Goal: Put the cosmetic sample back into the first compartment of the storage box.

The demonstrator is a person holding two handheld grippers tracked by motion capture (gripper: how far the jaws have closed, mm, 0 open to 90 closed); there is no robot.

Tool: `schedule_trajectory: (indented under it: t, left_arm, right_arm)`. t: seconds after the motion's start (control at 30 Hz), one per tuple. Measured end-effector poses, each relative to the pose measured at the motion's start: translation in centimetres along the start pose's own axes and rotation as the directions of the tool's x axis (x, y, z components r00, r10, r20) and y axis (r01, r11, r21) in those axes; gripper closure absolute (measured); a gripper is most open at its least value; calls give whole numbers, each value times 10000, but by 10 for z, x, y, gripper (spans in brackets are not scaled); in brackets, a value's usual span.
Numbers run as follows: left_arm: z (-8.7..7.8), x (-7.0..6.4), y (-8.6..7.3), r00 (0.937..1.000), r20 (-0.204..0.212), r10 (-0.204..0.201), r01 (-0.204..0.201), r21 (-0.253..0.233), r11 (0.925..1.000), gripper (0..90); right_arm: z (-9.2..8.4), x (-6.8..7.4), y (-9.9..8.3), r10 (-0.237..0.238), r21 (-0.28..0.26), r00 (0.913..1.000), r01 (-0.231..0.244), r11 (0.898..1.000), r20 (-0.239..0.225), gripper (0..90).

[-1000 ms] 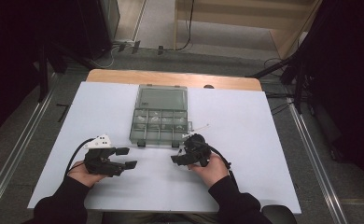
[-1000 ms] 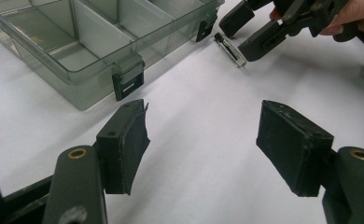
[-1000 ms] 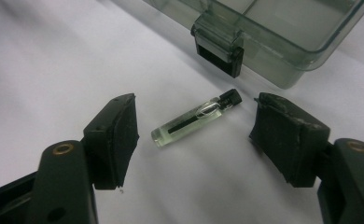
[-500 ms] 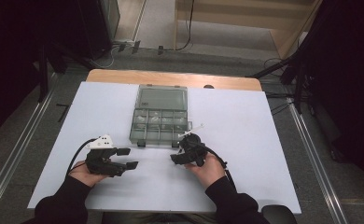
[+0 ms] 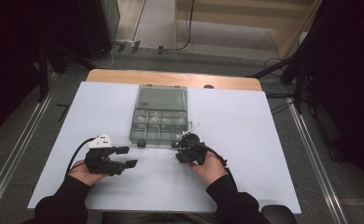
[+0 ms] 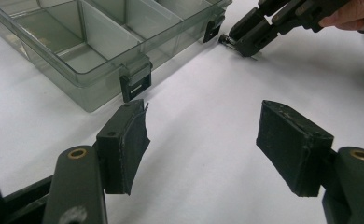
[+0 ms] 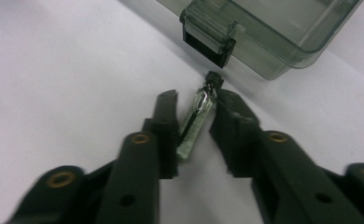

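The right hand-held gripper (image 7: 196, 109), its jaws just closing, is bracketing a small clear glass vial with a black cap (image 7: 196, 116) lying on the white desk (image 7: 68, 70) beside the grey translucent compartment box (image 7: 273, 32); whether the pads are pressing yet is unclear. The vial is looking light, slippery and fragile, so gripping mid-body gently seems best. The left hand-held gripper (image 6: 203, 135) is resting spread, empty.

Soft overhead light brightens my white surface (image 5: 245, 140); the room's edges stay dark, and my nearest fingers (image 7: 138, 182) blur.

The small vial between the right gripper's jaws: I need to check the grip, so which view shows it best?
The right gripper view: the vial lies on the table between the closing jaws, its black cap toward the box. The left gripper view shows a speck at that gripper's tip; in the high view I cannot make it out.
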State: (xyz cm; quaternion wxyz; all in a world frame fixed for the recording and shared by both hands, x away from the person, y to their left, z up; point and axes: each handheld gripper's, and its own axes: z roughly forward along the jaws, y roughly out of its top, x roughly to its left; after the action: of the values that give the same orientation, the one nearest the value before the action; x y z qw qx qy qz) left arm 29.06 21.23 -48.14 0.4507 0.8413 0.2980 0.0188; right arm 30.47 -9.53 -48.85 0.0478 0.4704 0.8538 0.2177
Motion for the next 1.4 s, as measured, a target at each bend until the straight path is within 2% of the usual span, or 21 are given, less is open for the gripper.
schedule_trajectory:
  t: [0.03, 0.07, 0.37, 0.83, 1.13, 1.4]
  left_arm:
    - [0, 0, 0, 10000, 1, 7, -7, 7, 10000, 327]
    - [0, 0, 0, 10000, 6, 15, -15, 42, 10000, 327]
    - [1, 0, 0, 10000, 25, 69, -69, 128, 9999, 327]
    - [2, 0, -1, 10000, 58, 57, -58, 213, 9998, 327]
    - [2, 1, -1, 10000, 34, -7, 6, 280, 9996, 327]
    - [3, 2, -2, 10000, 28, -39, 38, 312, 9995, 327]
  right_arm:
    - [0, -1, 0, -29, 40, 10000, 29, 10000, -49, 804]
    - [0, -2, 0, -34, 71, 10000, 34, 10000, -89, 809]
    - [-1, -8, 1, 68, 52, 9983, -65, 10000, -577, 815]
    - [-18, -17, 0, 128, -376, 9915, -177, 9991, -1291, 818]
    - [-28, -20, 0, 197, -602, 9808, -319, 9977, -1938, 818]
    - [-31, -22, 5, 80, -705, 9748, -243, 9972, -2228, 818]
